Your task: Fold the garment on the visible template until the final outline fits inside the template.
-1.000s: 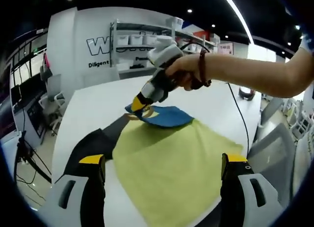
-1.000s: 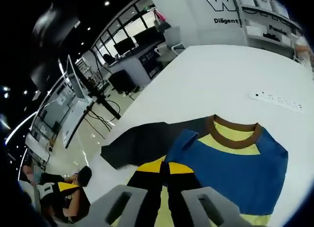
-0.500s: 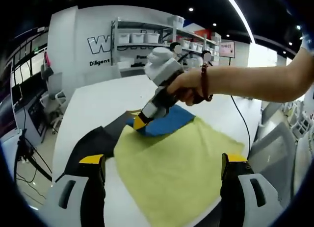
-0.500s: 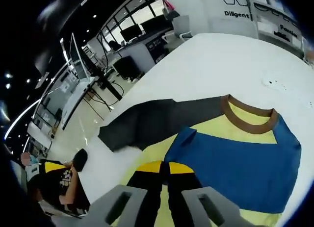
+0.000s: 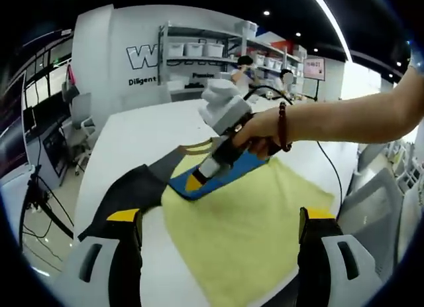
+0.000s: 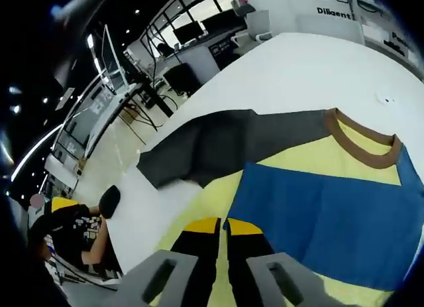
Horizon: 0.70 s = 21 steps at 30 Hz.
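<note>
While the right tool (image 6: 222,222) pinches the garment (image 6: 318,207), its blue fold hides the template.

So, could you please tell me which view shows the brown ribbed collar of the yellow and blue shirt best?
The right gripper view: the brown ribbed collar curves in full, unobstructed, above the blue panel. In the left gripper view, the collar is a thin, distant arc partly hidden behind the right gripper.
</note>
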### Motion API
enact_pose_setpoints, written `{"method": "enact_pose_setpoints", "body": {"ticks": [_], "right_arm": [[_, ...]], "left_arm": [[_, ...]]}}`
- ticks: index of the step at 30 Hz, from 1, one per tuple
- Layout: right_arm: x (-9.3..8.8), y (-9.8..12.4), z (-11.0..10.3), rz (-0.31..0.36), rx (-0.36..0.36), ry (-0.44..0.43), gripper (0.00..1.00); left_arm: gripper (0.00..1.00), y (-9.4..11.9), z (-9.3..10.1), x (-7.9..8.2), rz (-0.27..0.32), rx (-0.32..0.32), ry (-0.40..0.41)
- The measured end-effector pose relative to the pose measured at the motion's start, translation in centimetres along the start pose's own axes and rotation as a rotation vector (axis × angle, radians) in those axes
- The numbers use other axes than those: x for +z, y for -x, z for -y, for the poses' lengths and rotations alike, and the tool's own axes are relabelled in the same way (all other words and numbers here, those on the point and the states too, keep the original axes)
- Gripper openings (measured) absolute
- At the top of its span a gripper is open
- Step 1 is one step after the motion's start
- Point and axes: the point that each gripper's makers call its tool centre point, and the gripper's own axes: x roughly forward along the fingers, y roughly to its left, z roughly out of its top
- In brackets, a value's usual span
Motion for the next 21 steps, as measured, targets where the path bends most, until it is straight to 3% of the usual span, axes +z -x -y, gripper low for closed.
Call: {"method": "enact_pose_setpoints", "body": {"ticks": [4, 7, 15, 21], "right_arm": [[0.0, 0.4, 0.2, 0.014, -0.010, 0.051, 0.00], [1.2, 2.0, 1.5, 0.073, -0.023, 0.082, 0.06], [3.5, 7.3, 7.5, 0.171, -0.111, 0.096, 0.28], [3.7, 10.0, 12.0, 0.204, -0.201, 0.090, 0.31]], "left_arm": [[0.99, 0.0, 0.1, 0.1, 0.005, -0.003, 0.000], [0.99, -0.1, 0.0, 0.0, -0.001, -0.002, -0.008], [0.99, -0.3, -0.1, 0.4, 0.006, 0.004, -0.010], [0.99, -0.4, -0.1, 0.1, -0.008, 0.007, -0.016]]}}
